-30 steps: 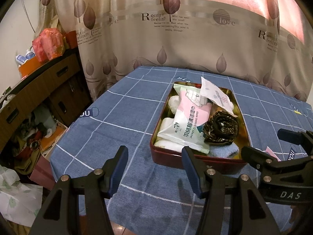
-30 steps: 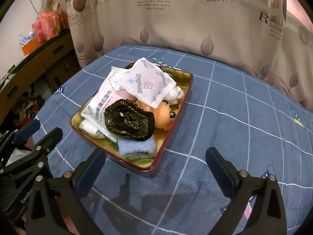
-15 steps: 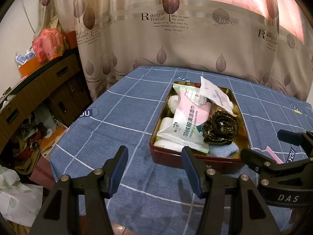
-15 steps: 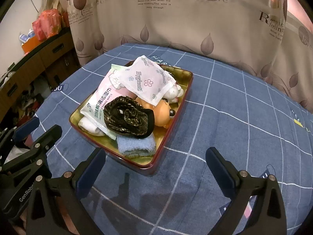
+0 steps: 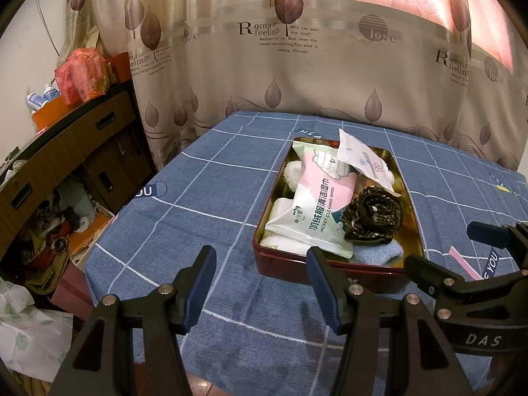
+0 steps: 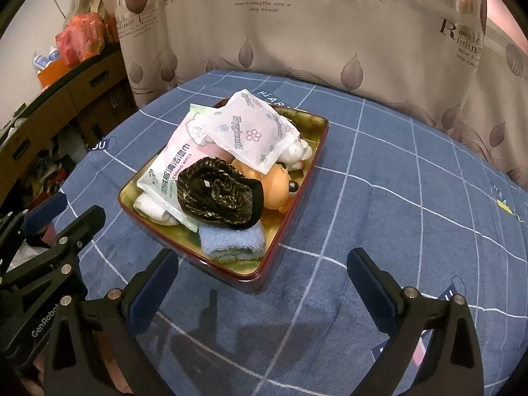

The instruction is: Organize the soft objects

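Left gripper (image 5: pixel 260 272) hovers over the blue checked tablecloth (image 5: pixel 204 204), jaws wide apart, nothing between the pads; only cloth shows in the gap. Ahead of its right finger (image 5: pixel 321 279), just past the tip, sits the red tray (image 5: pixel 326 269) with a gold interior, heaped with soft items. In the tray, nearest that finger: a white-and-pink wipes pack (image 5: pixel 313 208) lying over white folded cloth (image 5: pixel 280 206); to its right a brown patterned knit bundle (image 5: pixel 371 217) resting on a folded blue towel (image 5: pixel 379 252); beyond, a white floral sachet (image 5: pixel 364 161) tilted across the pile. Right gripper (image 6: pixel 262 275) also hovers above the cloth, jaws spread wide, holding nothing. The tray's near corner (image 6: pixel 254 280) lies between its fingertips, apart from both. An orange plush toy (image 6: pixel 280 188) shows ahead of the gap, partly under the sachet.
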Available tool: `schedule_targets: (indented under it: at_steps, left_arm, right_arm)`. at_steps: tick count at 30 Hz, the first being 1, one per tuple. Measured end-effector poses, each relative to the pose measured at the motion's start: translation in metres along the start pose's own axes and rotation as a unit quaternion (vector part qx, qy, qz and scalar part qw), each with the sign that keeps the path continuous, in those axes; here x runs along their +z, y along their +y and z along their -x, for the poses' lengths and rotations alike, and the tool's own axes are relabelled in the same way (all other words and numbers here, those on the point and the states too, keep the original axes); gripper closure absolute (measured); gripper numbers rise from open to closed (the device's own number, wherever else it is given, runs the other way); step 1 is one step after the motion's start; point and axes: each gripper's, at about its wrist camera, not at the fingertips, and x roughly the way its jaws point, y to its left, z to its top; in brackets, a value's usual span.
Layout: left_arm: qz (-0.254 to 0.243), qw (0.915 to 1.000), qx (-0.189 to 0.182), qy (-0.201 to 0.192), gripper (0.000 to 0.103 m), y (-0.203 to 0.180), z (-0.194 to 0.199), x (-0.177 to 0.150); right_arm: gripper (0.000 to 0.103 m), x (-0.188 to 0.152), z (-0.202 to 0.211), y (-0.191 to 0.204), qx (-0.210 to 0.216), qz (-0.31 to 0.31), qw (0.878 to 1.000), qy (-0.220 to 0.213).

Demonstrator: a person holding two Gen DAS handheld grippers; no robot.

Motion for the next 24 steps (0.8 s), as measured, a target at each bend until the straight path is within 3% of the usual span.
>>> schedule_targets:
  at_steps: [24]
  left_arm:
    - [0.0, 1.0, 0.002, 0.002, 0.045, 0.0014, 0.0019, -0.0004]
  right_arm:
    - [0.002, -0.0033, -0.0026, 0.0041, 0.0, 0.001, 1.0, 0.008]
